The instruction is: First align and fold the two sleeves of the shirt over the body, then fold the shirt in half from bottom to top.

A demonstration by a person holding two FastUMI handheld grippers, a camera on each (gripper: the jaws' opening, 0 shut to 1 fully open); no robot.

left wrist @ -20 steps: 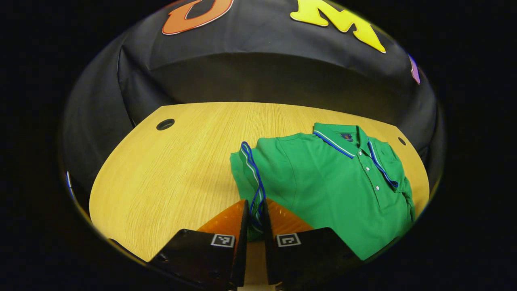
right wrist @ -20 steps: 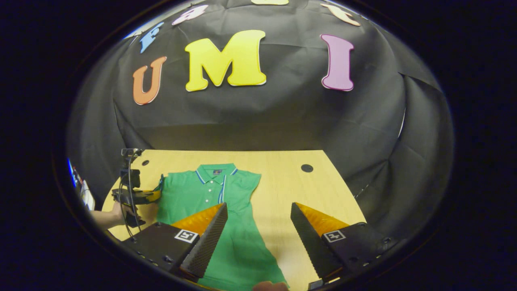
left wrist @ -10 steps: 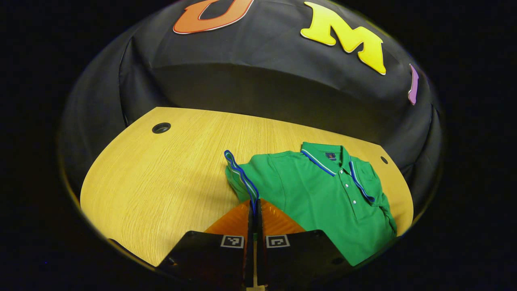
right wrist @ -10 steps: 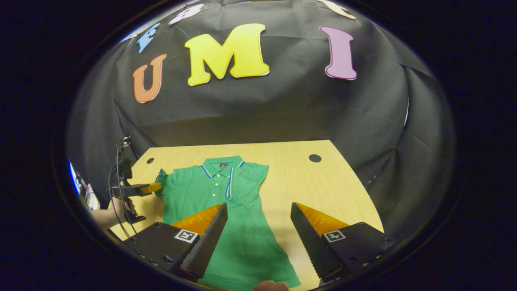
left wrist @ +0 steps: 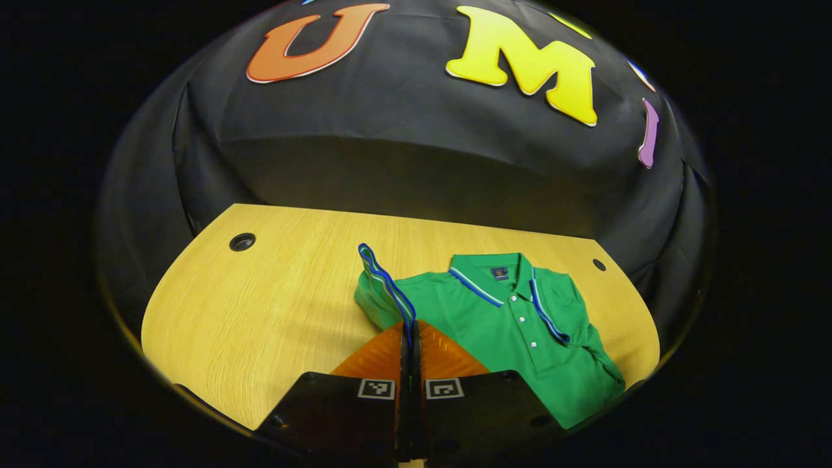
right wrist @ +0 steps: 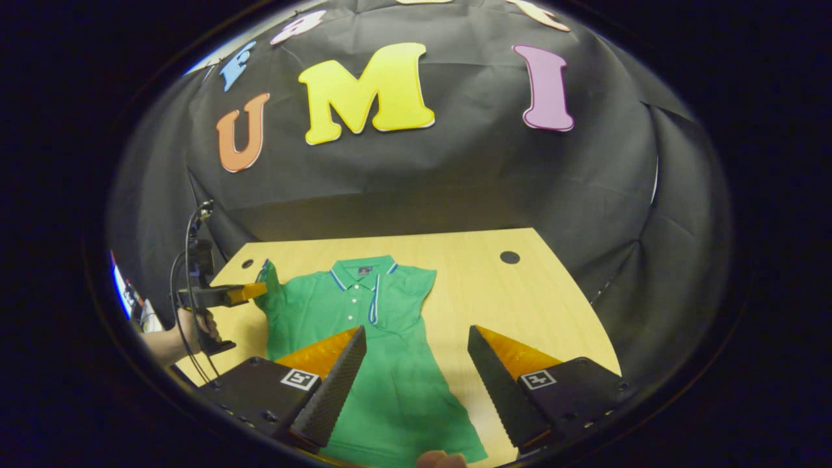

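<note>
1 green polo shirt [left wrist: 513, 331], 2 grippers, 1 table, 2 round holes in tabletop. Shirt: knit-looking fabric, collar [left wrist: 491, 279] w/ blue-and-white stripe trim, same trim on sleeve cuff, button placket w/ 3 small white buttons seen in left gripper view. It lies front-up on the table [left wrist: 273, 312], collar toward the back wall, hem toward the near edge.

Left gripper [left wrist: 409, 331]: fingers pressed together, pinching the cuff of the sleeve [left wrist: 380, 286]; sleeve is lifted off the table & stands up in a ridge beside the shirt body. In right gripper view the same gripper [right wrist: 250, 292] is at the shirt's left edge, held by a hand [right wrist: 192, 325], cable looping off it.

Right gripper [right wrist: 416, 364]: fingers spread wide, nothing between them, hanging over the lower part of the shirt [right wrist: 390, 383] & bare wood beside it. Inner faces of its fingers are ribbed, wedge-shaped.

Table: light wood-grain top, rounded corners, 1 hole near each far corner [left wrist: 242, 242] [left wrist: 598, 264]. Black wrinkled cloth walls the booth behind & at the sides.
</note>
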